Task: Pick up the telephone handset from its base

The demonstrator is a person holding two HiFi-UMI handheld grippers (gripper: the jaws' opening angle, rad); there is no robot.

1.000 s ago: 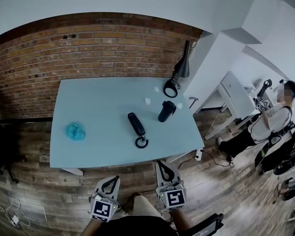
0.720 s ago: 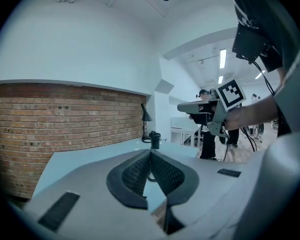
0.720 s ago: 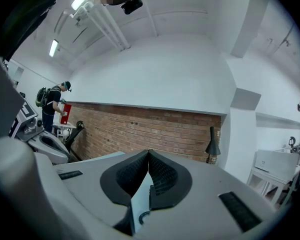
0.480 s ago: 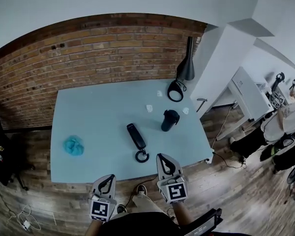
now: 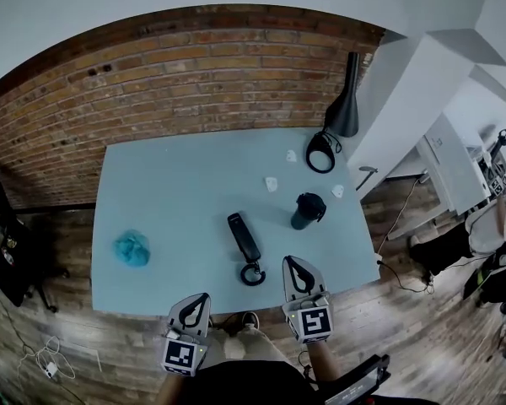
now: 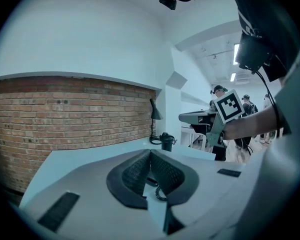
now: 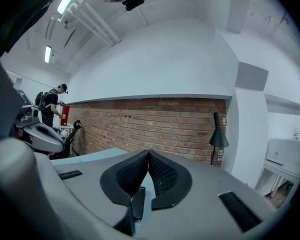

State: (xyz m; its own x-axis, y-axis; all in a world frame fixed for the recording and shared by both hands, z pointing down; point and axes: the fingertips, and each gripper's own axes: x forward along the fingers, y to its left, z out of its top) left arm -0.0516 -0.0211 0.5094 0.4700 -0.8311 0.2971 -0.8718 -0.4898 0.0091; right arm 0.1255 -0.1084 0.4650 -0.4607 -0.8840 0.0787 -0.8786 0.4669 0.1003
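I had both grippers held low in front of me, side by side and pointing out toward the table [image 5: 169,184]. The right gripper [image 5: 293,264] sat further forward, roughly level, its tips over the table's near edge. The left gripper [image 5: 197,300] hung back at that edge, tipped slightly downward. Each pair of tongs was pinched together at the tips with nothing caught between them.

The telephone handset [image 5: 244,237], black, lay flat on the pale blue top just ahead and between the two grippers, nearer the right one. Its coiled cord [image 5: 252,273] curled at the near end, just beside the right gripper's tips. I could make out no base under it.

A dark cup [image 5: 307,210] stood to the right of the handset. A crumpled blue thing [image 5: 131,248] lay well apart on the left, and small white scraps [image 5: 271,183] were scattered farther back. A black lamp [image 5: 344,108] stood at the far right corner. Behind the table ran a brick wall [image 5: 152,74], with a wood floor [image 5: 51,327] around it and white walls to the right.
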